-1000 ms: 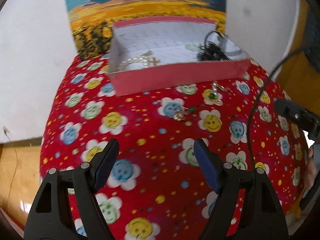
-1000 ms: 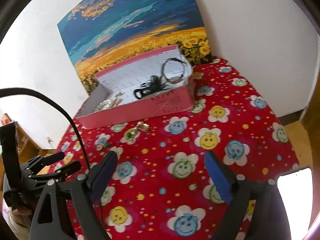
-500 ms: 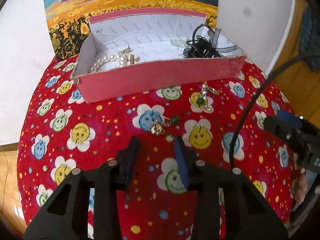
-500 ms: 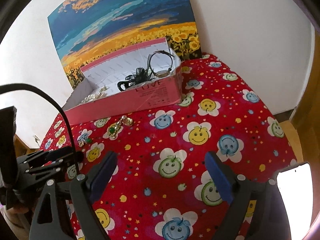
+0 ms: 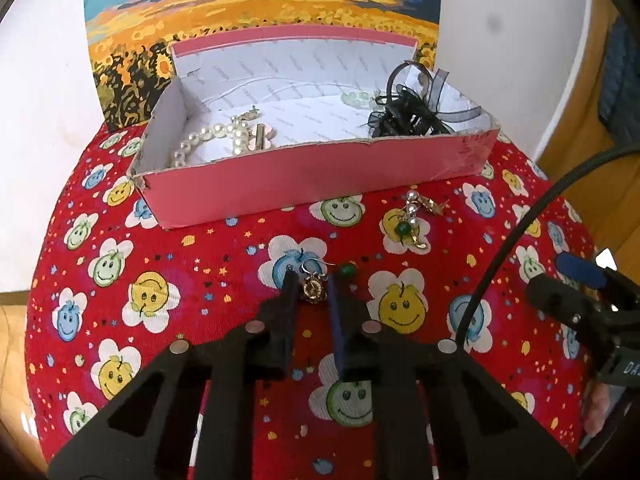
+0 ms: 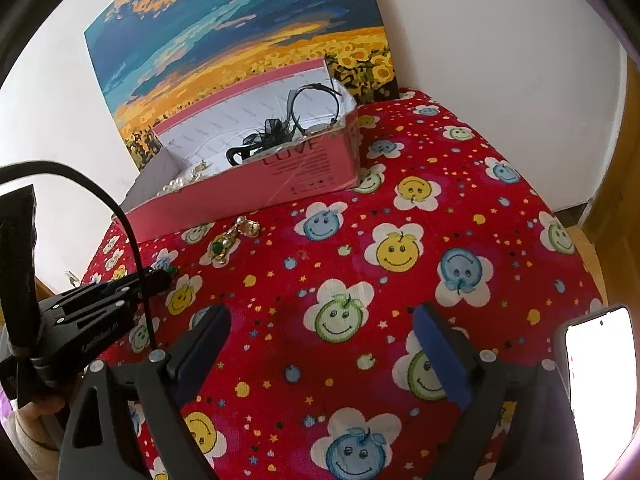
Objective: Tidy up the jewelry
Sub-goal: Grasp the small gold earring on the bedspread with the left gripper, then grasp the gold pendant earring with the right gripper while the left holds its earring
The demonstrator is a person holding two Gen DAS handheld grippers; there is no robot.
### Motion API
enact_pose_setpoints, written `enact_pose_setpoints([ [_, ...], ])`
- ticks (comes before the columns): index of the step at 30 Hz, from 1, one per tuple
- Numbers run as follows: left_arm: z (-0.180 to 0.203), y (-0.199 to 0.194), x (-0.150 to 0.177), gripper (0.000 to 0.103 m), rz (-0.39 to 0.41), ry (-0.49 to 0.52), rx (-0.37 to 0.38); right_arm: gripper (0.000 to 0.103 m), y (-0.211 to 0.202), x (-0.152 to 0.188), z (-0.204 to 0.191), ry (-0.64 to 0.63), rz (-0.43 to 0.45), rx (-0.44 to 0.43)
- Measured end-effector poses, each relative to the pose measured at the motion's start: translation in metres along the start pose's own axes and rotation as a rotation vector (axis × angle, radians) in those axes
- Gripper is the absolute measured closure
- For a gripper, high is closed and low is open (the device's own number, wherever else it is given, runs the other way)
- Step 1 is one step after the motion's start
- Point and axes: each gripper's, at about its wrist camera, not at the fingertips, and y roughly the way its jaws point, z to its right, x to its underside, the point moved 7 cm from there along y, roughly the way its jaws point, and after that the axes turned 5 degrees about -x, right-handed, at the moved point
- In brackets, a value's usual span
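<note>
A gold earring (image 5: 313,290) with a green bead (image 5: 347,269) on its hook lies on the red flowered cloth (image 5: 200,280). My left gripper (image 5: 312,286) is closing its jaws on it, with both pads against the gold part. In the right wrist view the left gripper (image 6: 160,274) reaches in low from the left. Another gold and green earring cluster (image 5: 410,220) (image 6: 226,240) lies just in front of the pink box (image 5: 304,176) (image 6: 280,184). Inside the box are a pearl strand (image 5: 208,138) and a black ribbon clip (image 5: 412,112). My right gripper (image 6: 320,332) hangs open over bare cloth.
A sunflower painting (image 5: 260,12) leans on the white wall behind the box. A black cable (image 5: 520,240) arcs across the right side. A lit phone (image 6: 596,380) sits at the right edge. The round table drops off to wooden floor on both sides.
My left gripper has moved forward to the gold earring, and its jaws went from wide open to closed on it. The right gripper has stayed open and hardly moved.
</note>
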Motion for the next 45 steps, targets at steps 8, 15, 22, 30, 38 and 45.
enact_pose_setpoints([
  [8,-0.028,-0.012,-0.003,0.09,0.05,-0.095,-0.053,0.009,-0.007,-0.009,-0.001,-0.019,0.027,0.004],
  [15,-0.046,-0.013,-0.003,0.09,0.057,-0.163,-0.055,0.01,-0.005,-0.03,0.0,-0.04,0.052,0.034],
  [22,-0.049,-0.011,-0.002,0.09,0.051,-0.184,-0.058,0.037,0.023,-0.035,-0.028,-0.084,-0.015,-0.021],
  [30,-0.05,-0.01,-0.001,0.09,0.045,-0.187,-0.063,0.069,0.051,-0.039,-0.052,-0.164,-0.063,-0.056],
  [38,-0.052,-0.007,0.0,0.09,0.032,-0.203,-0.045,0.073,0.069,-0.042,-0.06,-0.207,-0.09,-0.039],
  [45,-0.052,-0.007,0.0,0.09,0.034,-0.207,-0.045,0.084,0.073,-0.047,-0.057,-0.188,-0.092,-0.05],
])
